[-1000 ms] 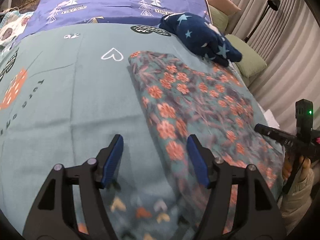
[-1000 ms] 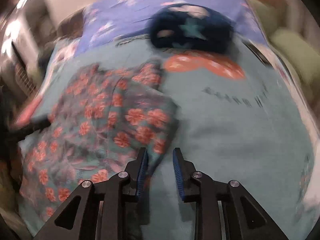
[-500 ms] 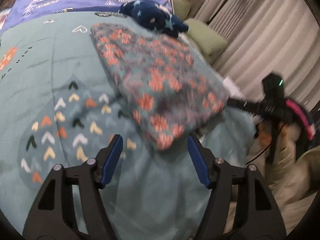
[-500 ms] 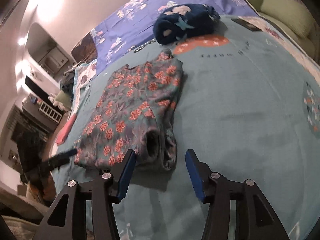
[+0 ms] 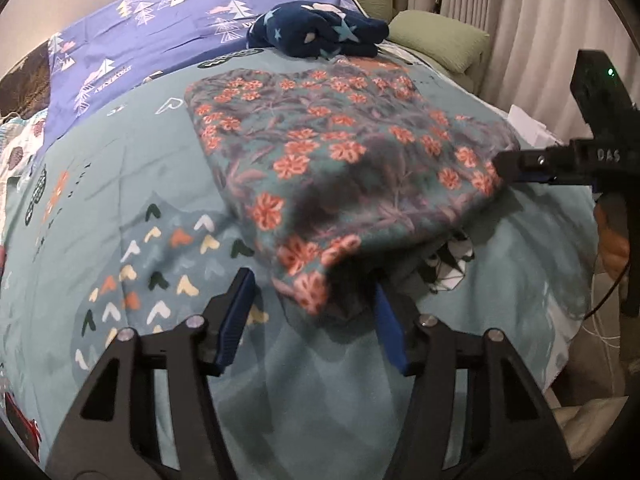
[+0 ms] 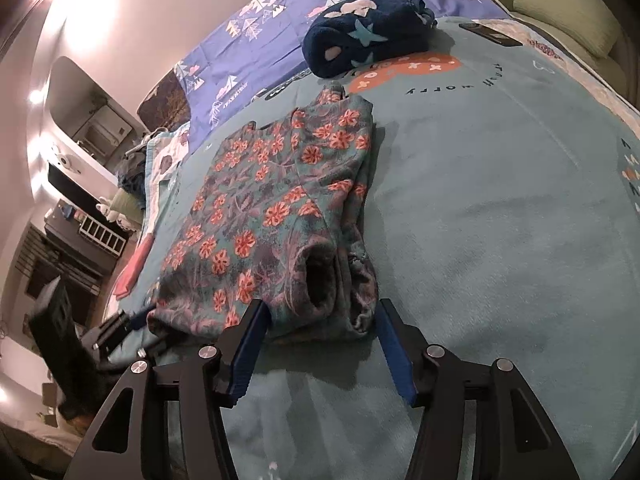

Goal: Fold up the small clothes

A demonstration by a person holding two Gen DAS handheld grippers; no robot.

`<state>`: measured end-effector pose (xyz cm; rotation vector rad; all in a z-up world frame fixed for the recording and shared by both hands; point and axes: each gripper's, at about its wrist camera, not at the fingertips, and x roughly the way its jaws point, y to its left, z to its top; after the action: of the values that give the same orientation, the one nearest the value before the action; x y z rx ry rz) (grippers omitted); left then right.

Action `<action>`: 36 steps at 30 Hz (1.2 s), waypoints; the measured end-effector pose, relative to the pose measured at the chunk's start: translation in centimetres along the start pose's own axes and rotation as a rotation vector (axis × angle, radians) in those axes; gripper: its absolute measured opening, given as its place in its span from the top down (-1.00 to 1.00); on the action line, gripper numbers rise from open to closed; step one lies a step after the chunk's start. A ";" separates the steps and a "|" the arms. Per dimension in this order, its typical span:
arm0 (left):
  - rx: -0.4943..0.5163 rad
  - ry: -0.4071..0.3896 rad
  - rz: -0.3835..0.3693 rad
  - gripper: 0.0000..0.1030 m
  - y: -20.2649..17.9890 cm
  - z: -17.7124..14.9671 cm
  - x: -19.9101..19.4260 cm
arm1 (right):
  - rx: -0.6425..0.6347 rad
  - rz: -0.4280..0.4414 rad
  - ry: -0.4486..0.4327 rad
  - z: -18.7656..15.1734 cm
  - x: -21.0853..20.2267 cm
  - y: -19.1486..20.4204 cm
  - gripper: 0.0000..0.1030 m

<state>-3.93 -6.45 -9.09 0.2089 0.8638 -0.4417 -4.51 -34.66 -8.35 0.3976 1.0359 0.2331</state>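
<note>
A folded floral fleece garment (image 5: 344, 160) lies on the teal bedspread (image 5: 120, 184), its long side running up toward the purple tree-print sheet (image 5: 168, 24) at the head of the bed. A dark navy star-print fleece bundle (image 5: 320, 32) sits just beyond it, near the far corner.

The left gripper (image 5: 312, 320) is spread wide, its blue-padded fingers (image 5: 236, 316) standing either side of the garment's near corner, which droops between them. I cannot tell whether either pad touches the cloth. Nothing is clamped.

The right gripper (image 6: 320, 344) is likewise wide apart at the other near corner, where a rolled sleeve cuff (image 6: 320, 284) and a loose folded edge sit between its pads (image 6: 394, 356). The pads look close to the fabric on both sides but are not pressed into it.

From each wrist view the other gripper shows at the garment's edge: (image 5: 532, 168) and (image 6: 120, 326).

A pale green cushion (image 5: 440, 40) lies off beside the bed.
</note>
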 end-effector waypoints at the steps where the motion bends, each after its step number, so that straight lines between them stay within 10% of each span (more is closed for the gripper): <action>1: -0.016 0.000 0.012 -0.17 0.2 0.1 0.2 | 0.001 0.004 -0.003 0.0 0.0 -0.1 -0.12; 4: -0.118 0.000 0.028 0.70 1.5 1.2 0.5 | 0.010 0.013 -0.008 0.1 0.1 -0.3 -0.13; 12: -0.138 0.127 -0.027 0.99 1.9 -2.6 -2.5 | 0.003 -0.031 -0.016 0.1 -0.2 -0.8 -0.13; 18: -0.214 0.036 -0.112 0.97 4.2 -2.2 -4.8 | 0.007 -0.035 -0.026 0.7 -0.7 -1.1 -0.13; 21: -0.209 -0.040 -0.133 0.43 4.2 -0.2 -5.1 | 0.005 0.000 -0.031 0.9 -1.0 -0.7 -0.13; 24: -0.218 -0.038 -0.108 0.32 4.0 1.1 -2.4 | 0.007 0.021 -0.019 1.2 -0.2 -0.4 -0.13; 29: -0.164 0.018 -0.056 0.27 4.0 -0.1 -0.1 | 0.142 -0.032 0.000 0.6 0.5 -2.8 0.48; 36: -0.285 -0.007 -0.146 0.04 7.0 2.4 -1.5 | 0.123 0.041 0.018 2.3 -0.7 -2.5 0.13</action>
<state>0.12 -0.61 -6.38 -0.1190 0.9275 -0.4496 -2.83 -37.64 -7.80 0.5287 1.0639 0.2103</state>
